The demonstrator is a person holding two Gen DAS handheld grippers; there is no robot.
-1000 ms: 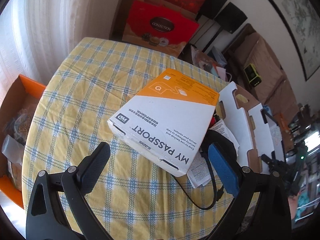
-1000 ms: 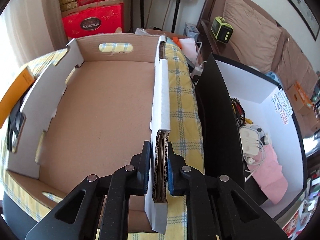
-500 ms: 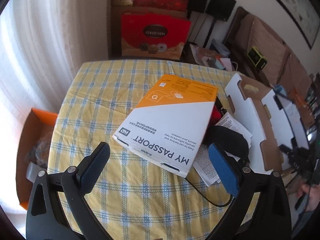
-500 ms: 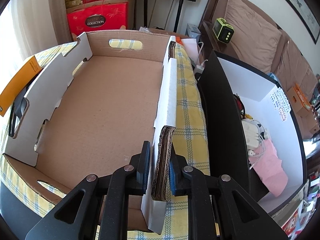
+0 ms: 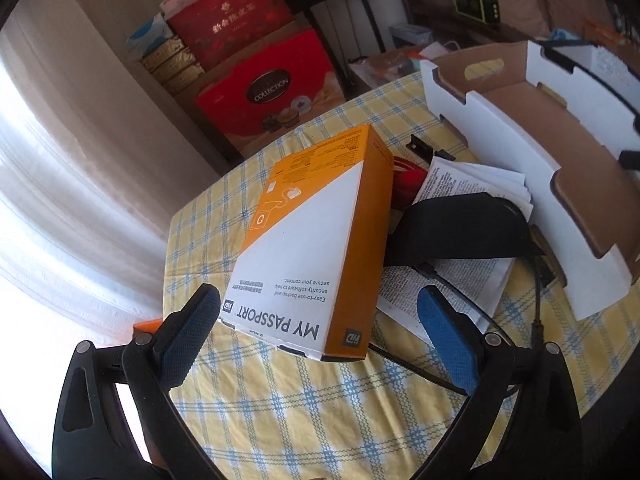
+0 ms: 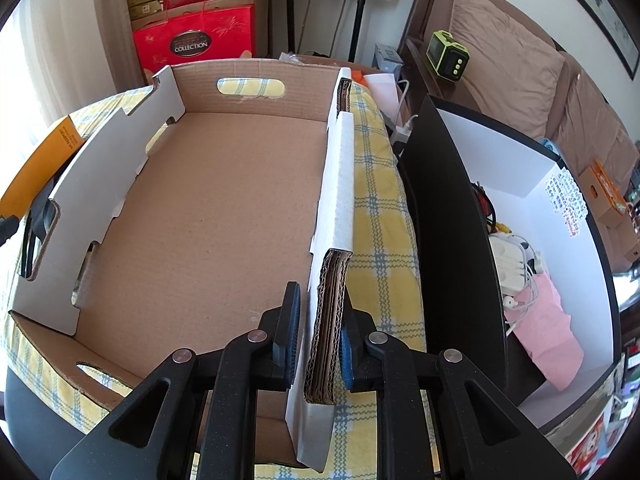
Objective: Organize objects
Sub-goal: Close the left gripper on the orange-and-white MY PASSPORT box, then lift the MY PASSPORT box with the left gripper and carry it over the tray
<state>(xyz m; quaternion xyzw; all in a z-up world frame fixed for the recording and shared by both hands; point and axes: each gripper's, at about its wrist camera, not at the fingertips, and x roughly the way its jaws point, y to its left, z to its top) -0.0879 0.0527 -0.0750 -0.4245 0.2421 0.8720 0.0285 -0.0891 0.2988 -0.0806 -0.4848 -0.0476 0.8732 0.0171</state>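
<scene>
An orange and white My Passport box (image 5: 312, 248) lies tilted on the yellow checked table (image 5: 320, 420), leaning on a black pouch (image 5: 460, 228) and papers (image 5: 472, 280). My left gripper (image 5: 320, 332) is open, its fingers either side of the box's near end, not touching it. An empty cardboard tray (image 6: 208, 216) sits on the table; it also shows in the left wrist view (image 5: 532, 120). My right gripper (image 6: 318, 340) straddles the tray's right wall (image 6: 336, 208). The right pad touches the wall and a gap shows at the left pad.
A black cable (image 5: 536, 300) runs by the papers. A red item (image 5: 406, 178) lies behind the box. Right of the table stands a black-sided white bin (image 6: 532, 240) with chargers and a pink bag. Red gift boxes (image 6: 196, 40) are stacked beyond.
My left gripper has swung lower and nearer the box's near end, now seeing its orange side. My right gripper's jaws have loosened on the tray wall; a gap opened at the left pad.
</scene>
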